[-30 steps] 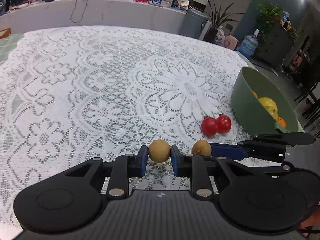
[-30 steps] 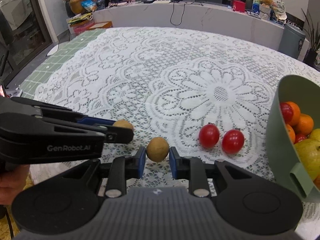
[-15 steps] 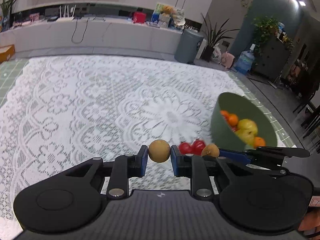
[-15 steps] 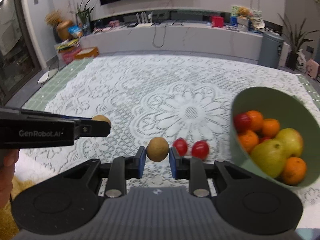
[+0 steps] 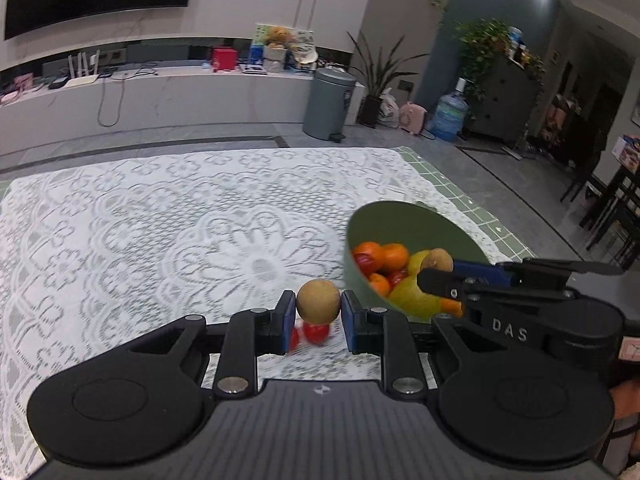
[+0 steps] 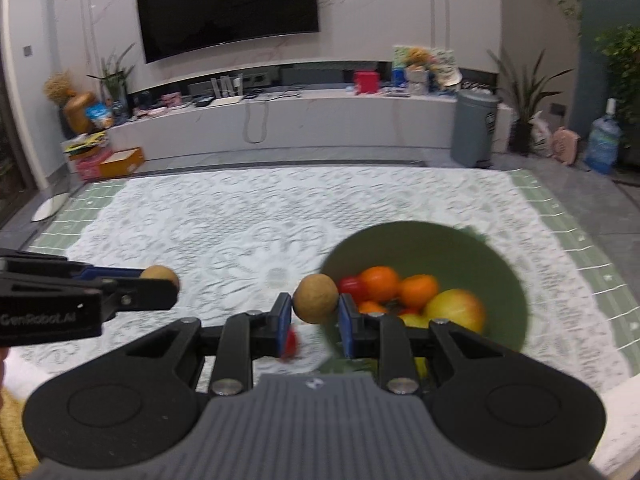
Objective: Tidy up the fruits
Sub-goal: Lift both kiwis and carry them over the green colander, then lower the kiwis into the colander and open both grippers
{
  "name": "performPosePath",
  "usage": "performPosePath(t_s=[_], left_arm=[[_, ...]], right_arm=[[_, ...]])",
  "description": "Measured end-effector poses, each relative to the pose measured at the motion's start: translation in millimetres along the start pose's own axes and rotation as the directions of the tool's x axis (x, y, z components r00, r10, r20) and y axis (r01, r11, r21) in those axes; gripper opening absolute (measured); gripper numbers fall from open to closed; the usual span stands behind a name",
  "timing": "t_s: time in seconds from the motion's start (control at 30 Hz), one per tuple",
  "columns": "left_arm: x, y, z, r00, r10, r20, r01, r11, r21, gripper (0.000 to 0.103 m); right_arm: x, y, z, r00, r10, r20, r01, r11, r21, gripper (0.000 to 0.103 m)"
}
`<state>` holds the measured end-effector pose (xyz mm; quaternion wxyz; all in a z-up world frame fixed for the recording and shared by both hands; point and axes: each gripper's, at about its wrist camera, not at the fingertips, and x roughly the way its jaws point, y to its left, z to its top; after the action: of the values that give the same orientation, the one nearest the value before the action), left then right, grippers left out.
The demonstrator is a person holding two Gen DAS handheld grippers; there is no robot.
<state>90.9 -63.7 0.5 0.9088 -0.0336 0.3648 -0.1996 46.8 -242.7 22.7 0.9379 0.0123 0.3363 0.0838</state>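
My left gripper point(image 5: 318, 307) is shut on a round brown fruit point(image 5: 318, 301), held above the lace-covered table. My right gripper point(image 6: 315, 305) is shut on a second brown fruit point(image 6: 315, 298), held at the near left rim of the green bowl point(image 6: 504, 256). In the left wrist view that bowl point(image 5: 396, 214) lies to the right, with the right gripper's fruit point(image 5: 437, 259) over it. The bowl holds oranges, a yellow-red apple point(image 6: 456, 309) and small red fruit. Two red tomatoes point(image 5: 314, 331) lie on the cloth under my left gripper.
A white lace cloth point(image 5: 160, 232) covers the table over a green checked mat point(image 6: 568, 240). Beyond the table's far edge are a long low white counter point(image 6: 280, 116), a grey bin point(image 6: 476, 128) and a water bottle point(image 5: 450, 118) on the floor.
Both grippers have risen and tilted up, each still holding its brown fruit. The right gripper has moved right to the bowl's rim. The tomatoes now sit under the left gripper.
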Motion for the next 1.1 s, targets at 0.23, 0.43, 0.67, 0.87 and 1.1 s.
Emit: performPosePath(t_s=[0.23,0.43,0.67,0.87,1.1], left_arm=[[24,-28,10,1.0,-0.002,-0.018,0.004,0.997,0.08,0.027],[50,-43,21,0.999,-0.005,-0.049,0.01,0.994,0.108,0.027],[81,-55,31,0.996,-0.001,-0.091,0.013,0.991,0.136,0.027],[103,-53,34,0.991,0.031,-0.13,-0.013,0.99,0.137,0.027],[118,-51,37,0.987,0.035,-0.157,-0.012,0.989,0.149,0.027]], right_arm=[[8,-30,5,0.995,-0.103,0.017,0.102,0.995,0.016,0.022],[26,-46,13,0.988,-0.156,0.02,0.155,0.987,0.034,0.022],[50,-51,24,0.984,-0.175,0.019,0.174,0.984,0.028,0.022],[73,-55,27,0.98,-0.198,-0.002,0.198,0.98,0.03,0.022],[88,-59,28,0.981,-0.194,-0.018,0.195,0.98,0.036,0.022]])
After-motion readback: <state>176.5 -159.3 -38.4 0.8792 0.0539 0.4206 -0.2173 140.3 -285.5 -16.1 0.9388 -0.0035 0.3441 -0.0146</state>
